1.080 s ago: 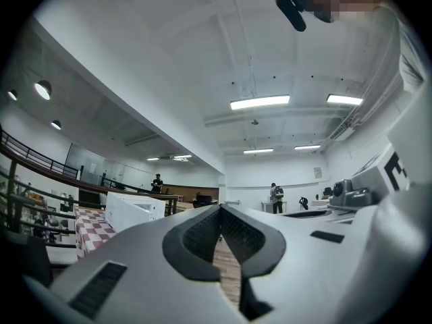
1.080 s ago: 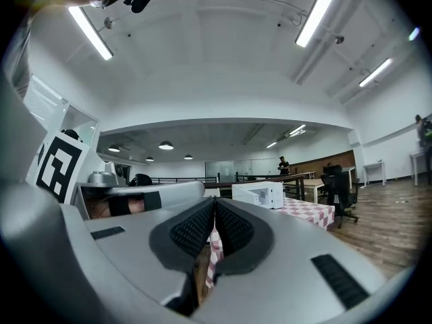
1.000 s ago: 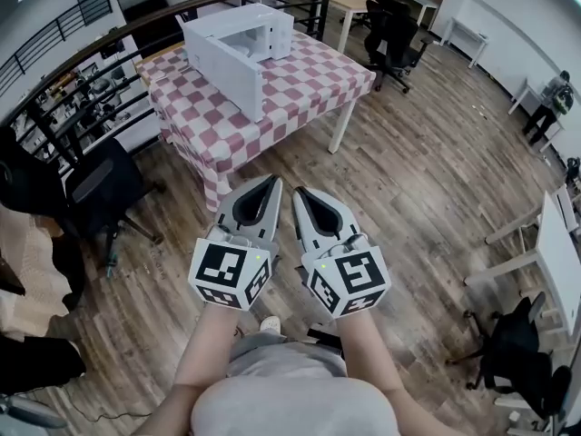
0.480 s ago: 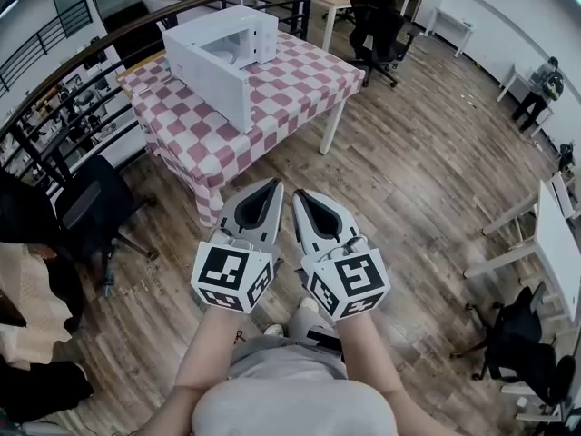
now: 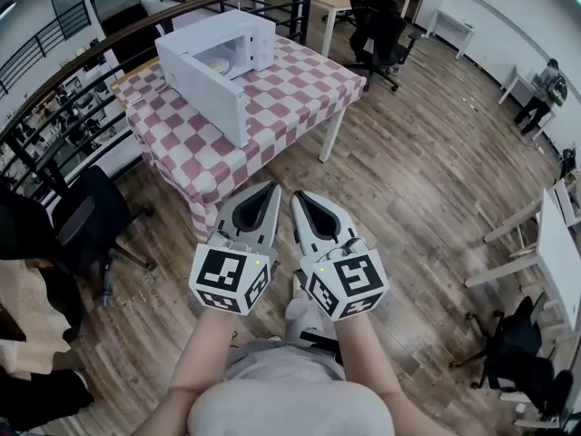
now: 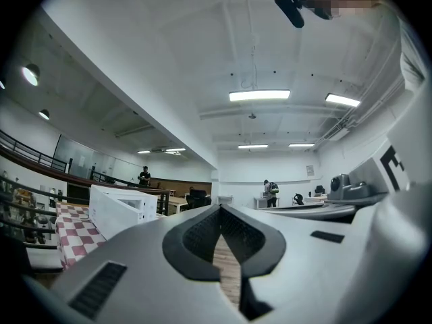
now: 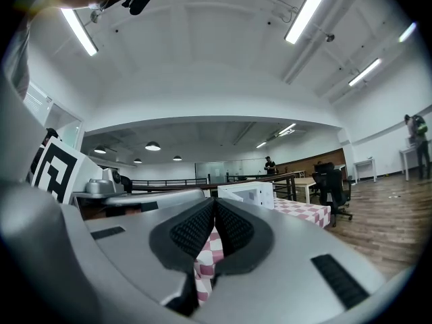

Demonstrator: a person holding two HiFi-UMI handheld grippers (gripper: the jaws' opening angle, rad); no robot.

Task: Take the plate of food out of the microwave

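Floorboards [image 5: 408, 171] fill the stretch ahead of the tongs. A black office chair [image 5: 86, 212] stands off to their left, a dark railing [image 5: 91, 57] runs beyond it, and more chairs [image 5: 377, 25] sit past the tabletop [image 5: 290, 84]. The left tongs [image 5: 270, 189] and right tongs [image 5: 298, 198] are held level, side by side, both clenched tip to tip on nothing. The microwave [image 5: 204, 48] stands well ahead and to their left on the red-and-white checked cloth. It is white, with its door swung open. Inside is a pale yellowish patch, the plate of food [image 5: 218, 63], too small to make out further.
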